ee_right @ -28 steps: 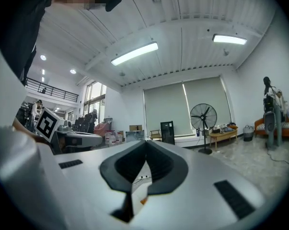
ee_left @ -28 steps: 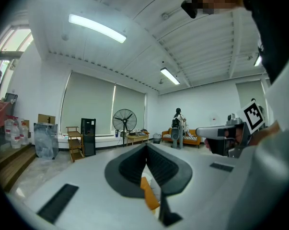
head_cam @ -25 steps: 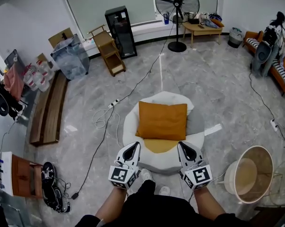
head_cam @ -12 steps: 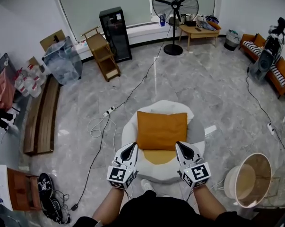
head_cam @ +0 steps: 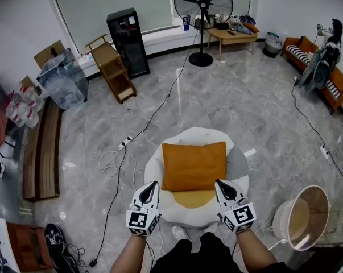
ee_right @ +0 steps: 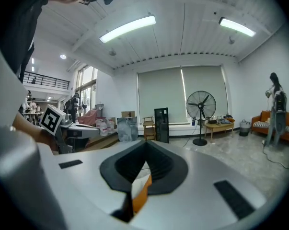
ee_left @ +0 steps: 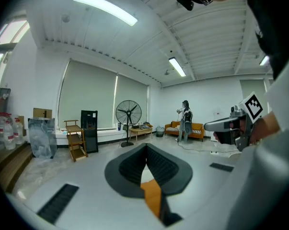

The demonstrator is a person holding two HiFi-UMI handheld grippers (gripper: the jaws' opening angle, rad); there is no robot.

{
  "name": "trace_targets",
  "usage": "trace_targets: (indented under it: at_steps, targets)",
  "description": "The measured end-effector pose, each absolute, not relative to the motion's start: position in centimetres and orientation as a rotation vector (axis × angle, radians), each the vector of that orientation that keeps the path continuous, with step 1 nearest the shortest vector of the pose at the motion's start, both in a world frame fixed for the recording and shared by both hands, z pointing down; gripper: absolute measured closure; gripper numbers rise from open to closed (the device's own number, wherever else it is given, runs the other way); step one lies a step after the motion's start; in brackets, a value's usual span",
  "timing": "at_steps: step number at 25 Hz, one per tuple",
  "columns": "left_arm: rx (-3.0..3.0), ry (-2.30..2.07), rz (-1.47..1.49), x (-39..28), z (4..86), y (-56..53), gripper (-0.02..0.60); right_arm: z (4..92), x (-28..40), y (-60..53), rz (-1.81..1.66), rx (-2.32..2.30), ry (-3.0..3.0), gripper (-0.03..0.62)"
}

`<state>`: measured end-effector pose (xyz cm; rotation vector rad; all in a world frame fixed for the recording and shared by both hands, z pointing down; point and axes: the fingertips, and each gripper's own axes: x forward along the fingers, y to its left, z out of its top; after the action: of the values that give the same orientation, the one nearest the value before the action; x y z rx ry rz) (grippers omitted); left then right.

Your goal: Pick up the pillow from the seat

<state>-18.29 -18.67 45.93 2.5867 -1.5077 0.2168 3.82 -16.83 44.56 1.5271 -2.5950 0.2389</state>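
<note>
Nothing of the pick is done yet: the pillow (head_cam: 194, 165) lies flat on the seat (head_cam: 239, 170), untouched, and I hold both tools just short of its near edge. My left gripper (head_cam: 151, 185) hangs off the pillow's near left corner and my right gripper (head_cam: 221, 184) off the near right corner, each close but apart from the fabric. Both pairs of fingers are pressed together with nothing between them. In the left gripper view and the right gripper view the ribbed black pads meet in a closed point, and only a sliver of orange shows beyond them, low in the slot. As I judge it, all the work is left: spreading the fingers, taking an edge or corner on each side, closing, and lifting. The pillow is a plump rectangle in burnt orange cloth, matte, with soft corners; I expect it to sag in the middle when raised from two points. The seat is a round, puffy white pouf with a grey panel on its right and a yellower patch at its front. It sits on a glossy grey floor (head_cam: 256, 112) that looks like stone. My tools have smooth white shells that taper to a tip.
</note>
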Motion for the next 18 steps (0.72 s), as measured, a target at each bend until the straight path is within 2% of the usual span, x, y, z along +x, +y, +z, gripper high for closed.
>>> trace_targets:
  at_steps: [6,15,17,18]
  targets:
    - [2.558,-1.496,0.318,-17.6,50.5,-21.9,0.569,49.5,4.7,-20.6,0.324,1.502,-2.56,0.587]
    - [2.439,-1.463,0.441,-16.3,60.7,-26.7,0.569,61.5,8.3,-25.1,0.564,1.433,-2.431,0.583]
    - [2.398,-1.434,0.42,-15.9,63.3,-28.0,0.569,64.7,8.7,-26.3,0.631,1.383,-2.41,0.541]
    - [2.374,-1.428,0.415,-15.8,64.7,-28.6,0.569,66.4,8.9,-26.7,0.674,1.351,-2.397,0.49]
